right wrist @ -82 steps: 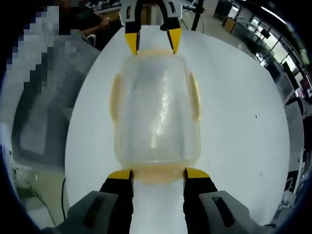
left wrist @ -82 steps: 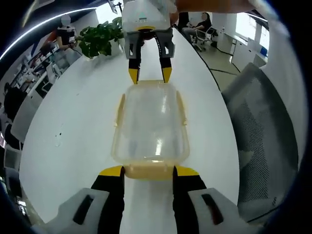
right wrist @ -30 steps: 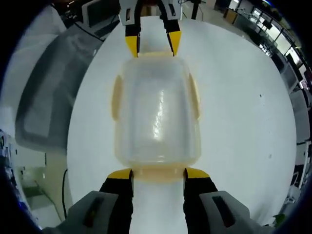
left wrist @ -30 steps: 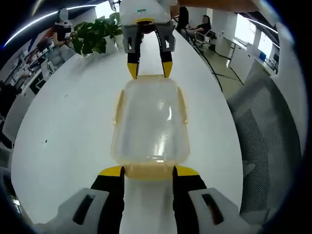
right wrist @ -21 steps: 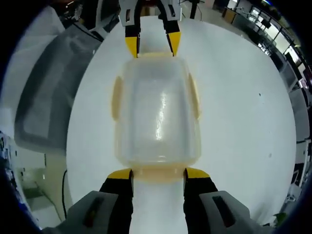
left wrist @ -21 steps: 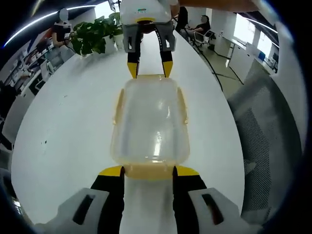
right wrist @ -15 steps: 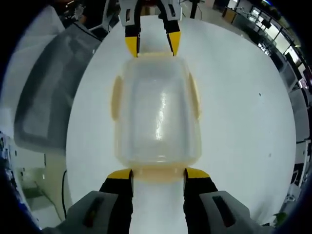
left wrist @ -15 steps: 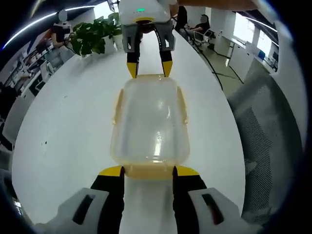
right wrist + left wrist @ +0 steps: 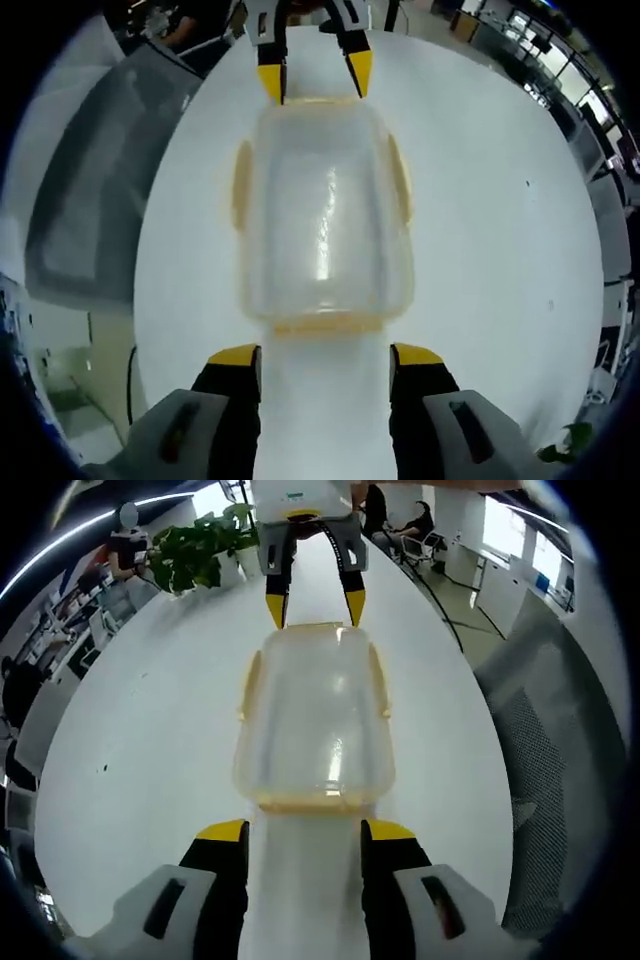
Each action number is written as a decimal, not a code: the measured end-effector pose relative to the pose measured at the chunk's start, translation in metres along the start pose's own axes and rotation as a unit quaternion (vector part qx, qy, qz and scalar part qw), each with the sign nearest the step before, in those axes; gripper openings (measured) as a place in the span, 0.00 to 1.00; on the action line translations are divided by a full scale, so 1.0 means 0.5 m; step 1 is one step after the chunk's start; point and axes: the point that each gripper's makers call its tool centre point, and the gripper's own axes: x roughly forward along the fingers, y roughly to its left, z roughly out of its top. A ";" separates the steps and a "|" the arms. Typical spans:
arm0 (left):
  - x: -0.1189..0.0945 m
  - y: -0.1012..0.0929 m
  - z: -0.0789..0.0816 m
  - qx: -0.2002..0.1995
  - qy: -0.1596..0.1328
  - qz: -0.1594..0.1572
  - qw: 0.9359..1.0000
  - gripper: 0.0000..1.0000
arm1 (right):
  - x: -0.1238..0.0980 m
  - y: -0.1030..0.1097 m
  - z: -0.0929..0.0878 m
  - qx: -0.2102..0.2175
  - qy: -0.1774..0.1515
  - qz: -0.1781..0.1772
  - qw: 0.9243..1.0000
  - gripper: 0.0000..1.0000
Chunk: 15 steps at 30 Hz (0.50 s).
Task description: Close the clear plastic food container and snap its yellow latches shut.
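White tabletop (image 9: 150,730): container (image 9: 314,720) lidded, end latches look down; left gripper (image 9: 303,831) and right gripper (image 9: 325,356) spread, empty; next press the side latches (image 9: 241,184).

No writing could be read anywhere. The white housing of the opposite gripper (image 9: 305,495) in the left gripper view carried a small green mark — too blurred and too small to make out — and the clear plastic food container (image 9: 312,720) bore no legible label.
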 end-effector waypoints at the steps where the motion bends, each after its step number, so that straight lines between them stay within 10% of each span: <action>1: -0.004 0.000 0.002 -0.003 -0.003 0.001 1.000 0.43 | -0.003 0.000 0.000 0.002 -0.002 -0.002 1.000 0.50; 10: -0.036 0.005 0.056 -0.197 -0.070 0.004 0.978 0.45 | -0.054 -0.006 0.011 0.175 -0.068 -0.031 0.982 0.46; 15: -0.025 -0.003 0.057 -0.254 -0.056 0.014 0.965 0.44 | -0.060 -0.019 0.039 0.321 -0.120 -0.052 0.938 0.42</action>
